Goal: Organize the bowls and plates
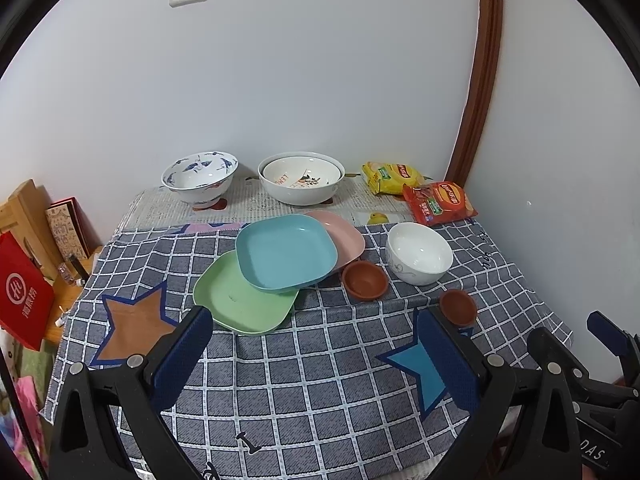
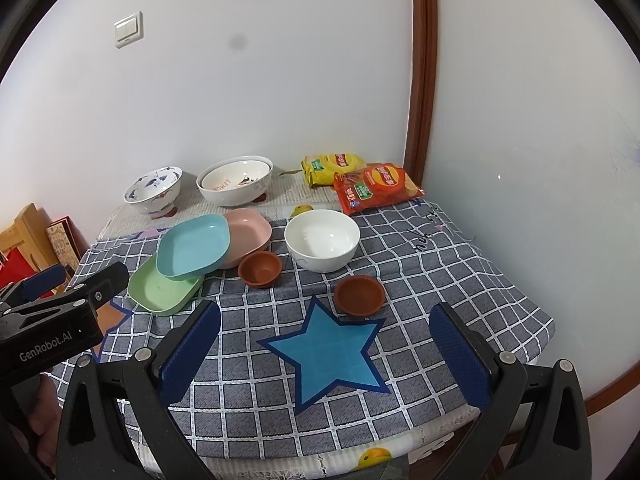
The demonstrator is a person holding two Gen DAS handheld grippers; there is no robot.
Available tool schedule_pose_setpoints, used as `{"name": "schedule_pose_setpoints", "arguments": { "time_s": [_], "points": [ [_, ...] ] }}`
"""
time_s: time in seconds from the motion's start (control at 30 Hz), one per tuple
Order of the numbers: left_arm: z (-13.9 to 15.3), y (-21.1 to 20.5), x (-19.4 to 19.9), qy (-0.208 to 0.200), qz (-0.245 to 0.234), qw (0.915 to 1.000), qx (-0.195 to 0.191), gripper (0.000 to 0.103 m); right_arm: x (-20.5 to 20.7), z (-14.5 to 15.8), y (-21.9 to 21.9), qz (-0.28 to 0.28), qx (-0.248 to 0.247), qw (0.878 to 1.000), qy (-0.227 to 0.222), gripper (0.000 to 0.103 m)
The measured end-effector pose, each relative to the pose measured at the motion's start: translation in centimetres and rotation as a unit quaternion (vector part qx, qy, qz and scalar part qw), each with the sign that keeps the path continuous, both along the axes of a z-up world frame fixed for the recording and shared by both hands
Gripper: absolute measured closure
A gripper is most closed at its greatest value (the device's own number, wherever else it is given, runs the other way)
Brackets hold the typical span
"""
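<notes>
Three square plates overlap mid-table: a blue plate [image 1: 285,251] [image 2: 193,246] lies on a green plate [image 1: 240,300] [image 2: 162,290] and a pink plate [image 1: 344,232] [image 2: 248,230]. Two small brown bowls [image 1: 365,280] [image 1: 458,306] [image 2: 260,269] [image 2: 359,294] and a white bowl [image 1: 418,253] [image 2: 322,245] sit to their right. At the back stand a blue-patterned bowl [image 1: 199,176] [image 2: 153,189] and two nested white bowls [image 1: 301,179] [image 2: 234,180]. My left gripper [image 1: 316,328] and right gripper [image 2: 328,320] hover open and empty over the near cloth.
A checked cloth with star patches covers the table [image 1: 320,400] [image 2: 460,264]. Yellow [image 1: 390,176] [image 2: 332,166] and red snack bags [image 1: 439,202] [image 2: 376,186] lie at the back right by the wall. Red boxes and wooden items [image 1: 24,288] stand off the left edge.
</notes>
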State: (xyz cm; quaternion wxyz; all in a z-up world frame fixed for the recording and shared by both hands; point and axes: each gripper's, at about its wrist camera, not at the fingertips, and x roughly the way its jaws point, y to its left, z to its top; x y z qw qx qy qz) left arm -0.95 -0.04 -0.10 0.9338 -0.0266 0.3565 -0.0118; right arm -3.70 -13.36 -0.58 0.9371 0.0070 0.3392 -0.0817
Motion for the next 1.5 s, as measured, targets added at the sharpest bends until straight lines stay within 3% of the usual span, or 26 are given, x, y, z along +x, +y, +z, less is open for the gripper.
{"name": "schedule_pose_setpoints", "arguments": {
  "time_s": [0.6,0.83,1.1,1.27,1.33,1.4,1.5],
  "points": [
    [-1.1,-0.1,2.4,0.001,-0.022,0.9997,0.013,0.0,3.2,-1.6,-0.6,-0.006,0.009,1.0,0.026,0.0],
    [-3.0,1.6,4.9,0.025,-0.007,0.9996,0.013,0.0,5.1,-2.7,-0.2,-0.003,0.003,0.999,0.04,0.0],
    [-5.3,4.5,8.7,0.055,0.014,0.9984,0.0,0.003,8.2,-4.4,0.6,0.038,0.041,0.997,0.053,0.0],
    [-6.9,6.2,11.0,0.073,0.027,0.9969,-0.003,0.005,10.8,-5.3,2.1,0.049,0.016,0.997,0.056,0.0],
    [-7.7,6.9,12.1,0.081,0.033,0.9961,-0.005,0.005,12.2,-6.0,2.9,0.055,0.005,0.997,0.062,0.003],
    [-8.4,7.6,13.2,0.09,0.034,0.9953,-0.008,0.005,13.7,-7.0,3.6,0.061,0.008,0.995,0.075,0.013],
    [-9.5,8.4,14.8,0.1,0.039,0.9942,-0.012,0.007,15.4,-8.2,4.4,0.072,0.026,0.993,0.09,0.016]
  ]
}}
